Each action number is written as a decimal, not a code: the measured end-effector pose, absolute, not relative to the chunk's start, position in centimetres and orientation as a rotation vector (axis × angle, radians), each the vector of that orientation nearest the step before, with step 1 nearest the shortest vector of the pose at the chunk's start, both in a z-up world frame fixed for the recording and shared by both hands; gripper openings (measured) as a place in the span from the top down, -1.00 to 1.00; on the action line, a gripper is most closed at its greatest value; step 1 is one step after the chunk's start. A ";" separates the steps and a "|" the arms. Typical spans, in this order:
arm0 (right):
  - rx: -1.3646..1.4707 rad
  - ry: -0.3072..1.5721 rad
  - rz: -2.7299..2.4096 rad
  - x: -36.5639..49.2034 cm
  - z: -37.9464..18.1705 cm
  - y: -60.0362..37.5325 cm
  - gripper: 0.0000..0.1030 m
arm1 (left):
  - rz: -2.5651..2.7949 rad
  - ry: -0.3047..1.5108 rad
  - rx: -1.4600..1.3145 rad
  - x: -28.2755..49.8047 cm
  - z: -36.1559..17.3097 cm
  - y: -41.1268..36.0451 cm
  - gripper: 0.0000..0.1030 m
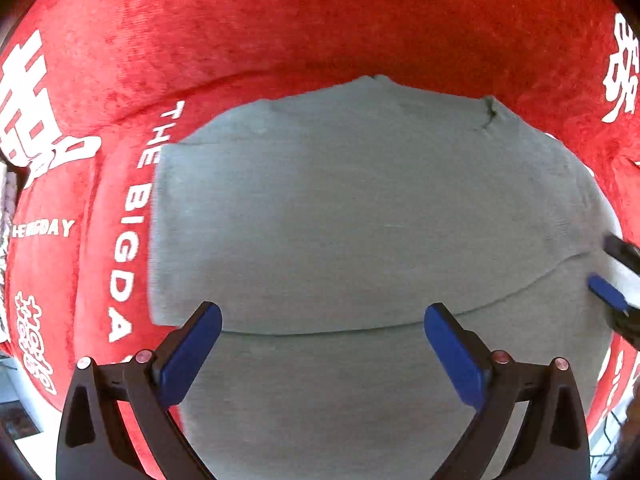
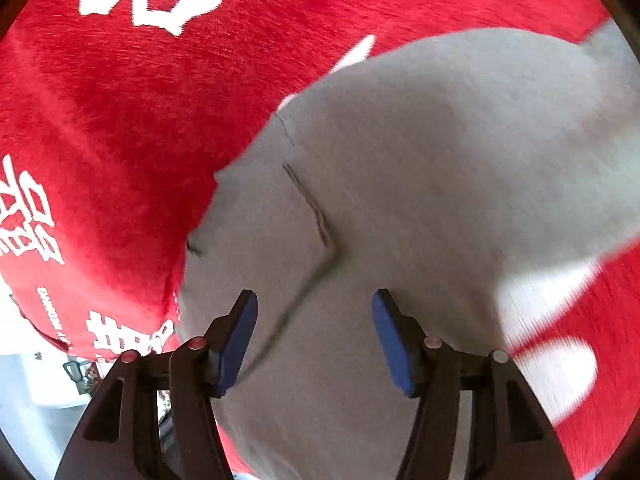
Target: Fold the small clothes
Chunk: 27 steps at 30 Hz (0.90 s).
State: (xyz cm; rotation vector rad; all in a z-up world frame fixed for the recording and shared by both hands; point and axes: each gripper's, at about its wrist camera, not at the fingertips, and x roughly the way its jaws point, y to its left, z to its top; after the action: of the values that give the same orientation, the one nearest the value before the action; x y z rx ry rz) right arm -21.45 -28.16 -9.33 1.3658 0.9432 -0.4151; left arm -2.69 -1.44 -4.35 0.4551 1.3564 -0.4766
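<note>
Red plush cover [image 1: 320,20] with white lettering fills the frame; grey garment [image 1: 360,220] lies folded across centre. My left tool [image 1: 322,320] hovers spread over it, my right tool [image 2: 314,304] spread too, holding nothing.

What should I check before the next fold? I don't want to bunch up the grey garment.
1. Left tool open: ok.
2. Right tool open: ok.
3. Neither tool holds cloth: ok.
4. Grey garment lies flat on the red blanket, one folded edge across it: ok.
5. Right tool over the garment's side edge: ok; it also shows at the left view's right rim.
6. Layers underneath smooth: cannot tell.
</note>
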 end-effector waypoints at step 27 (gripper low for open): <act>1.493 0.898 -0.532 -36.3 -8.8 -33.5 0.08 | -0.710 1.370 0.577 -11.3 -3.5 -11.0 -0.97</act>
State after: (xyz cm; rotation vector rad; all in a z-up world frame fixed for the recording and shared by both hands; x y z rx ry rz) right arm -36.29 -33.49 -8.78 1.4929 0.8985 -0.5317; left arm -11.31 -11.00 -3.46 0.5774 1.3701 -0.7098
